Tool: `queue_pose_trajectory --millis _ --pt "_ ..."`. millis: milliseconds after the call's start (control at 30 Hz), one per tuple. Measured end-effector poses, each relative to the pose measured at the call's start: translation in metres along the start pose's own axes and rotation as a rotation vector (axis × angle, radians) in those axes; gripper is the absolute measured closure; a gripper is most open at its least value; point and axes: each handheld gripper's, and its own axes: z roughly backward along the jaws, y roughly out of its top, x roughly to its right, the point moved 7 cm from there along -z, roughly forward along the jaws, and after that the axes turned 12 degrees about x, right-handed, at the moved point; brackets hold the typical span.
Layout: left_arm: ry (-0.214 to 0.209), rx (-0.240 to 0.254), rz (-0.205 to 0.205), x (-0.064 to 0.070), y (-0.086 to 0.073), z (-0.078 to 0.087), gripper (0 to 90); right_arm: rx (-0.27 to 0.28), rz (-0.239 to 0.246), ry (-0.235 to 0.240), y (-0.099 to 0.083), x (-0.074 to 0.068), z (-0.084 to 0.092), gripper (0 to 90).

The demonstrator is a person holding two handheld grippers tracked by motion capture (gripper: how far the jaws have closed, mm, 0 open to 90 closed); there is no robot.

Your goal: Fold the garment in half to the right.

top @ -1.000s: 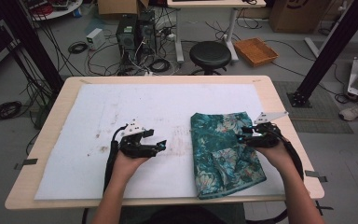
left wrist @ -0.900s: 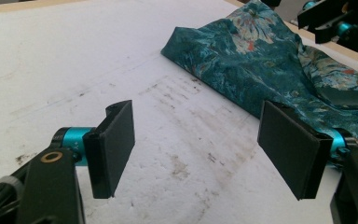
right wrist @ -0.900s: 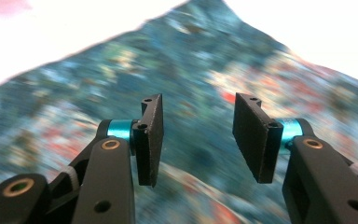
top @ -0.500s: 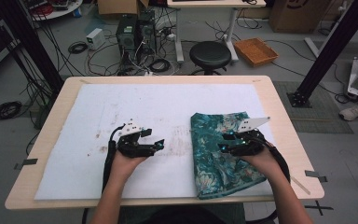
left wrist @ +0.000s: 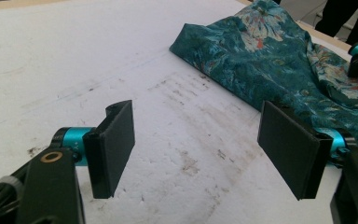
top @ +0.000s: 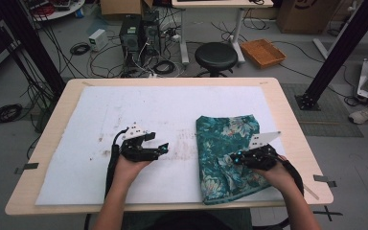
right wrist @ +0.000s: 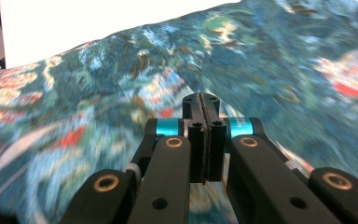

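The right gripper (top: 233,158) hangs just over the teal flowery cloth (top: 230,143), near the cloth's front half. Its jaws have just been closing, and in the right gripper view (right wrist: 201,140) the two black pads press flat together with no cloth between them. The cloth spreads out below and ahead of that gripper, folded and a bit wrinkly. The left gripper (top: 164,146) sits over the white sheet (top: 139,108) that covers the table (top: 287,120), and its jaws stand wide apart with nothing in them. In the left gripper view (left wrist: 196,149) the cloth (left wrist: 261,60) lies ahead and off to the right, close to the right-hand jaw, and stained white sheet (left wrist: 74,56) lies under the gap.
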Motion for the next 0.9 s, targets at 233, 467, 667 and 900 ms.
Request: queue_pose_trajectory --millis 233,467,667,900 --pt "-0.001 -0.008 -0.007 0.003 -0.001 -0.003 27.4 0.076 -0.050 -0.039 0.009 0.008 0.011 61.1" --pt "0.004 -0.002 -0.006 0.000 0.000 -0.001 27.4 0.040 -0.014 0.047 0.025 -0.010 -0.030 54.9" --pt "0.013 0.002 -0.002 -0.003 0.001 0.002 27.4 -0.054 0.015 0.048 0.011 -0.014 -0.046 85.4" --pt "0.016 0.009 -0.003 -0.004 0.002 0.003 27.4 0.048 0.013 -0.022 0.012 -0.007 -0.006 87.8"
